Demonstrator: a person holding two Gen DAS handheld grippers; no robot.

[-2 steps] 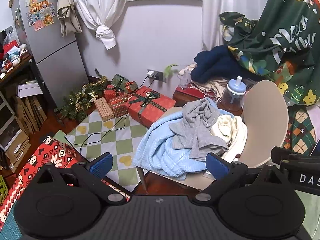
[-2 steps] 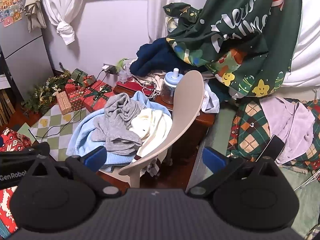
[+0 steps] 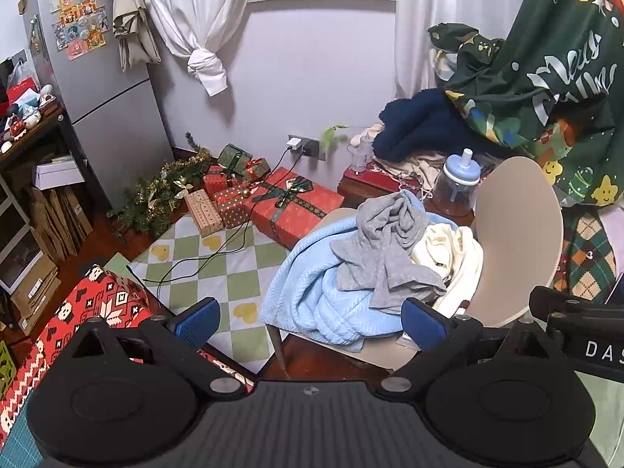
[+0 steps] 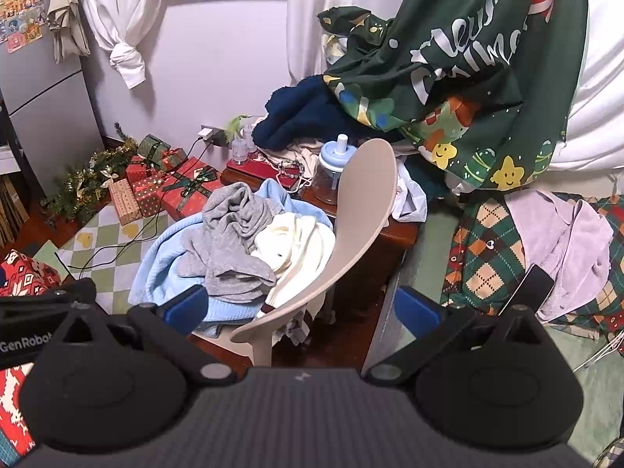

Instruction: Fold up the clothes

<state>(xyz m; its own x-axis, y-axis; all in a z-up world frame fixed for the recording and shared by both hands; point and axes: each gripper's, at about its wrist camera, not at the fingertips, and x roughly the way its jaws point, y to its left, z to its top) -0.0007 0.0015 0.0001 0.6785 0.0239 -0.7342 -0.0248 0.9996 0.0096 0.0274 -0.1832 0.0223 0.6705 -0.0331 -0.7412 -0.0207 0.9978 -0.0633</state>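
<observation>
Both sets of jaws stand wide apart with nothing between them. I have the left gripper (image 3: 310, 321) hanging in the air short of the beige chair (image 3: 518, 234), its blue pads (image 3: 199, 318) clear of any cloth. My right gripper (image 4: 300, 308) sits the same way, spread wide and holding nothing, with the chair's curved back showing between its fingers.

Clothes are heaped on the chair's seat. A grey garment (image 3: 386, 249) lies crumpled on top of the heap. Under it and spilling over the seat's front edge is a light blue knit (image 3: 312, 292). A cream garment (image 3: 452, 257) is bunched against the chair's back, touching the grey one.

Behind the chair stands a low wooden side table (image 4: 394, 230) carrying a jar with a blue lid (image 4: 333, 171). Above that, a dark blue fleece (image 4: 296, 117) is piled under a green Christmas blanket (image 4: 460, 58). On the floor well to the left of the chair I see wrapped gift boxes (image 3: 288, 206) beside a checked rug (image 3: 218, 257). To the right of the chair, a pale lilac garment (image 4: 565, 241) lies on an argyle cover (image 4: 487, 265).
</observation>
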